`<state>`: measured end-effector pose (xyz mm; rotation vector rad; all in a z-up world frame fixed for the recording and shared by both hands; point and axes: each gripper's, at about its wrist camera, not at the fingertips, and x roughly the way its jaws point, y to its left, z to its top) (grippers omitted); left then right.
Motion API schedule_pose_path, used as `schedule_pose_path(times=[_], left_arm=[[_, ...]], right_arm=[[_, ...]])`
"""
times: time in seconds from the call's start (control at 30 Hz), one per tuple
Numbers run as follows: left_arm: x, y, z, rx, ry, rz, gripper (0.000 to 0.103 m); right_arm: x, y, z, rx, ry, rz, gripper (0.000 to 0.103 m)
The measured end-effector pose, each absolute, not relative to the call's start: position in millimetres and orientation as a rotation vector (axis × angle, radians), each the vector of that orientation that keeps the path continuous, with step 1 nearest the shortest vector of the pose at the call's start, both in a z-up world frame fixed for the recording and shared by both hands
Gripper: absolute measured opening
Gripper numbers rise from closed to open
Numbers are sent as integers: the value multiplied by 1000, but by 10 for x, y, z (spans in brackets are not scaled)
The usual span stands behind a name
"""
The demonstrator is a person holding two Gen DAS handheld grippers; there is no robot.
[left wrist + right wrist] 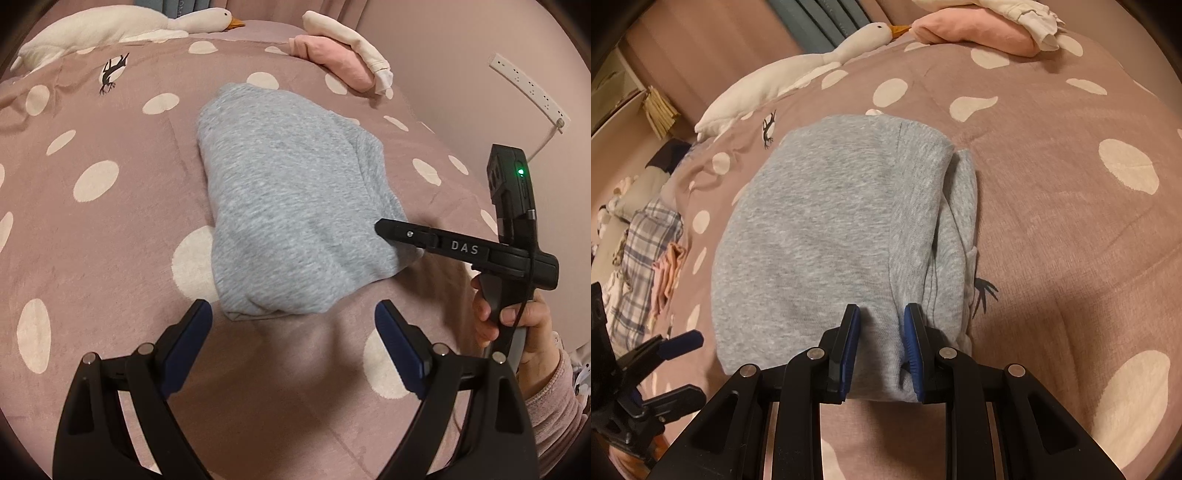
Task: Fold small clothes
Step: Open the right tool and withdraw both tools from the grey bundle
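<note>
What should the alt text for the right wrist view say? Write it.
The right gripper has its jaws shut on the near edge of a folded grey garment lying on a pink polka-dot bedspread. A white goose plush and folded pink clothing lie beyond.

Home bedroom, dotted pink bedspread, plush goose, folded clothes pile

A folded grey garment lies on a pink bed cover with cream spots. The right gripper pinches its near edge between blue pads. A white goose plush and folded pink clothing lie beyond.
</note>
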<state>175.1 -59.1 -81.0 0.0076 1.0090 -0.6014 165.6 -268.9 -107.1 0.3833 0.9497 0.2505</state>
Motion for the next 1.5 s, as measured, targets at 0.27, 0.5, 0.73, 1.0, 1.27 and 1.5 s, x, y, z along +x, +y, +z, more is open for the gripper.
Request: schedule_pose_path(times=[0.27,0.5,0.73,1.0,1.27,1.5], left_arm=[[1804,-512,-860,-36,1038,-582,90],[1849,-476,-864,-51,1040,-566,95],[1854,-450,-870,-62,1043,-559,96],[1850,-433,-899,-65,1055,-551,99],[1886,-334,-946,-109,1076,-534,102],[1981,-147,-1038,-281,1135,-556,102]], right_arm=[[1663,-2695,-1075,393,951,249,22],[1636,-2670,-1037,378,945,256,31],[1602,-2705,-1002,379,947,251,32],[1566,-2697,-983,368,950,244,33],[1503,-2778,-960,415,943,253,42],[1423,-2978,-987,494,935,202,68]])
